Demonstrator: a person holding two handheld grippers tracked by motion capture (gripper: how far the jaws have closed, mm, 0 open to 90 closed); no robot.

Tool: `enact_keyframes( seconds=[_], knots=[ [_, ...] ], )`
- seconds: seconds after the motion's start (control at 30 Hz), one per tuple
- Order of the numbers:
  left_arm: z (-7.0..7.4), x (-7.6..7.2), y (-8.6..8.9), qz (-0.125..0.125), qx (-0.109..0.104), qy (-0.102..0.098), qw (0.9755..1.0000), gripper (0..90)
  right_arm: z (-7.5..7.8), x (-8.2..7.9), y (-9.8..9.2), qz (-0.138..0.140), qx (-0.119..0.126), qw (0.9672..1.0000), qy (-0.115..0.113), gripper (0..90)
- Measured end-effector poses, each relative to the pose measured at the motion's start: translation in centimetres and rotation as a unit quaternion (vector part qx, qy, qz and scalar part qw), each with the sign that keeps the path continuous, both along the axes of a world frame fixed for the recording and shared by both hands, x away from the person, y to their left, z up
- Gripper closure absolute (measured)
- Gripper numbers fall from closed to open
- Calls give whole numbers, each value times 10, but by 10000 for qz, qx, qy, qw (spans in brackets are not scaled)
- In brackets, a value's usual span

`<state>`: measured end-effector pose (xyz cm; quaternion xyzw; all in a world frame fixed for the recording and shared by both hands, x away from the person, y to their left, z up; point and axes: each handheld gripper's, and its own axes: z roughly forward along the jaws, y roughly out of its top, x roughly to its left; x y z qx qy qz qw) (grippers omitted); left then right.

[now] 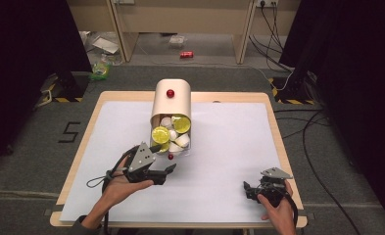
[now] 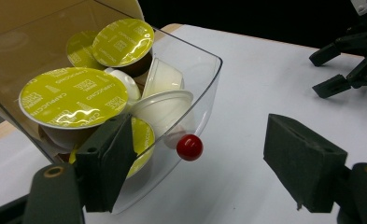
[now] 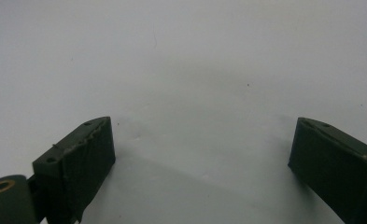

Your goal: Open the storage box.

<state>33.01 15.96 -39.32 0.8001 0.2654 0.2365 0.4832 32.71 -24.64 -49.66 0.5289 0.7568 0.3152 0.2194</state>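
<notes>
I read the work in hand as opening the capsule dispenser (image 1: 171, 105), which stands near the middle of the white table mat (image 1: 229, 161) with its clear drawer (image 2: 190, 79) tilted out toward me. The drawer holds coffee capsules (image 2: 74, 98) with yellow-green foil lids, some lying face up and some on their sides; the tilt keeps them piled against the clear front wall. The red knob (image 2: 189, 147) on that wall is, in my judgement, the pull point. My left gripper (image 2: 195, 163) is at the drawer front with its jaws spread: the knob sits between them untouched, while one jaw lies close against the clear wall; I cannot tell whether it touches. My right gripper (image 3: 202, 154) is parked well apart on the bare mat, jaws wide and empty.
</notes>
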Motion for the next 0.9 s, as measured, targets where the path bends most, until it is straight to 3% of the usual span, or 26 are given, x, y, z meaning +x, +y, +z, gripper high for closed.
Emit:
enact_keyframes(
  seconds=[0.43, 0.9],
  knots=[
    [5, -1, 7, 28, -89, -55, 9999, 248, 0, 0, 0, 2, 3, 10000, 5, 71],
    [15, 1, 16, 390, -215, -308, 9985, 246, 0, 0, 0, 6, 10, 10000, 9, 70]
  ],
)
